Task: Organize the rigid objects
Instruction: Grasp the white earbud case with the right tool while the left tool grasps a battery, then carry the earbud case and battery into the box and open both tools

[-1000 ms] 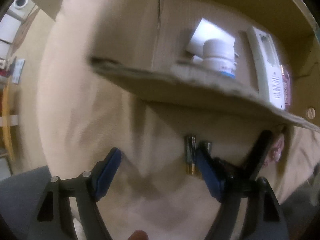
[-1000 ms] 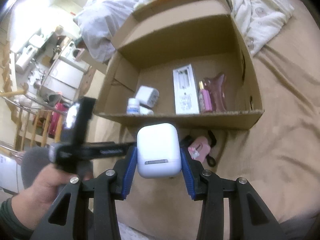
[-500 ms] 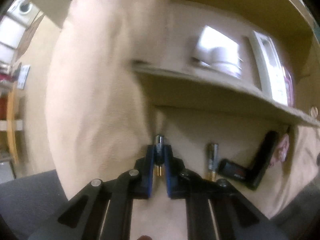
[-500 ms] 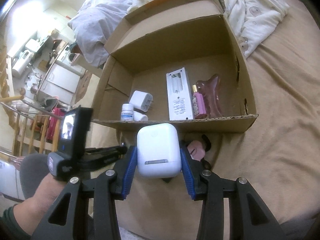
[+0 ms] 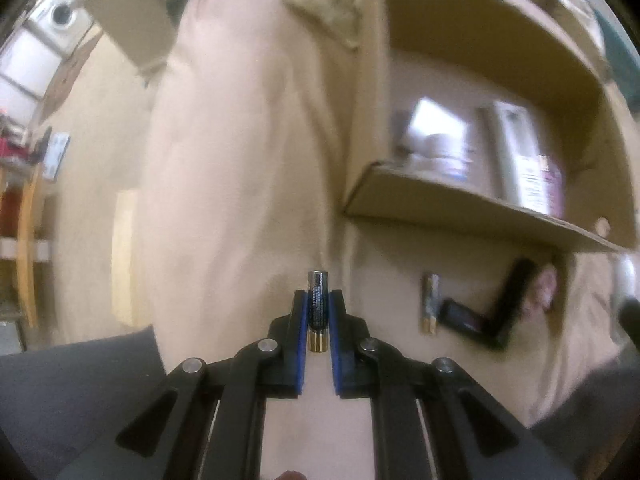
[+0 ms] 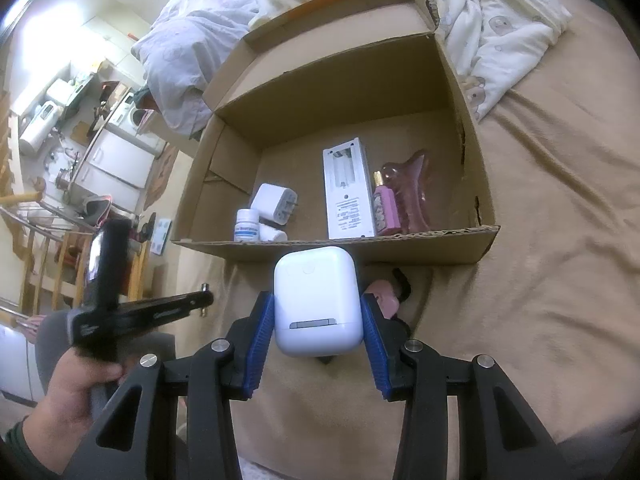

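The left gripper (image 5: 318,312) is clamped on a slim black-and-gold battery (image 5: 317,308) — lifted off the tan bedsheet (image 6: 540,208). The right gripper (image 6: 318,320) squeezes a white rounded plastic case (image 6: 316,296), just before the open cardboard box (image 6: 472,152).

You can see a bed with a tan sheet (image 6: 540,208) spread over it. At the far end of the bed lies a bunched-up blanket, pale yellow with little bears (image 6: 492,32). Next to it sits a light purple blanket (image 6: 188,48), all crumpled. Off to the left, past the bed, you can see a white washing machine (image 6: 132,116) and white cupboards (image 6: 108,160). Nearer to you on that side stands a wooden rail (image 6: 40,264) with thin posts.
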Motion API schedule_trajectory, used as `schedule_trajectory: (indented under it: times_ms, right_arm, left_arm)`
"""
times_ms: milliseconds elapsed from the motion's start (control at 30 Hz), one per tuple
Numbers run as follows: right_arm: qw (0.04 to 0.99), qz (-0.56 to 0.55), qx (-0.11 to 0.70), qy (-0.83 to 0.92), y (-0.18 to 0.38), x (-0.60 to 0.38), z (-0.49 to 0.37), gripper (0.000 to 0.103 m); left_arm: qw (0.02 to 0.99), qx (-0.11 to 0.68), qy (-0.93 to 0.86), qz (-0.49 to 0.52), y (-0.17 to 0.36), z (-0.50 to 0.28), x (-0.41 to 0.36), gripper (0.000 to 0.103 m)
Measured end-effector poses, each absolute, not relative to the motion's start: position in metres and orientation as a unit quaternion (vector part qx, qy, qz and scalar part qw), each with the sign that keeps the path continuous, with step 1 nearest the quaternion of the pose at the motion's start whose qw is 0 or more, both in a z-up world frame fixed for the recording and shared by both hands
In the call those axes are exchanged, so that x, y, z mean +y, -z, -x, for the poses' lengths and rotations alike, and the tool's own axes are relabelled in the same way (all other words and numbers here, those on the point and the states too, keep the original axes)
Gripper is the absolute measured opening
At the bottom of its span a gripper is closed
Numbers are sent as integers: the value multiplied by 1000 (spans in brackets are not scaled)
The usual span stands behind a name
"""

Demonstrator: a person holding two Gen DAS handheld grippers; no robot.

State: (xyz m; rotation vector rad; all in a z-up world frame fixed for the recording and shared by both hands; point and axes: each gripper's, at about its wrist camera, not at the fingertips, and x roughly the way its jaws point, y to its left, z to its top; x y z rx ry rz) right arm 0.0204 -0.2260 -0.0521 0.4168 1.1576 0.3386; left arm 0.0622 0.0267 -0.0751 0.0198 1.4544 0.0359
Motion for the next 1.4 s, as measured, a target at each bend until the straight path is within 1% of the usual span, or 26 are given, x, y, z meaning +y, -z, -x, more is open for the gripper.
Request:
schedule_trajectory:
  times_ms: [200,333,500,667,900,1400]
  right_arm:
    - [812,-197,525,-161,43,-229,-19,45]
    - [820,-200,511,-166,36,-232,-18,45]
    - [830,-197,494,-168,25,-236,-26,45]
    - [839,-186,484,-163,18,-242,-48,45]
    - [839,-197,482,-155,19,-250,-78,45]
    - [829,-157,516,-148,46,-232,-128,45]
  left_arm:
    - [772,636,17,-19,42,-42,11,9]
    - [784,620,34,-13,25,-45,9,9]
    - [799,600,48,-18,5,-69,1,9]
    - [805,589,58,-42,-4,-93,-15,9]
    - [806,583,76,-67,-1,-122,-40,9]
    - [791,600,83,-86,58,-158,-63,9]
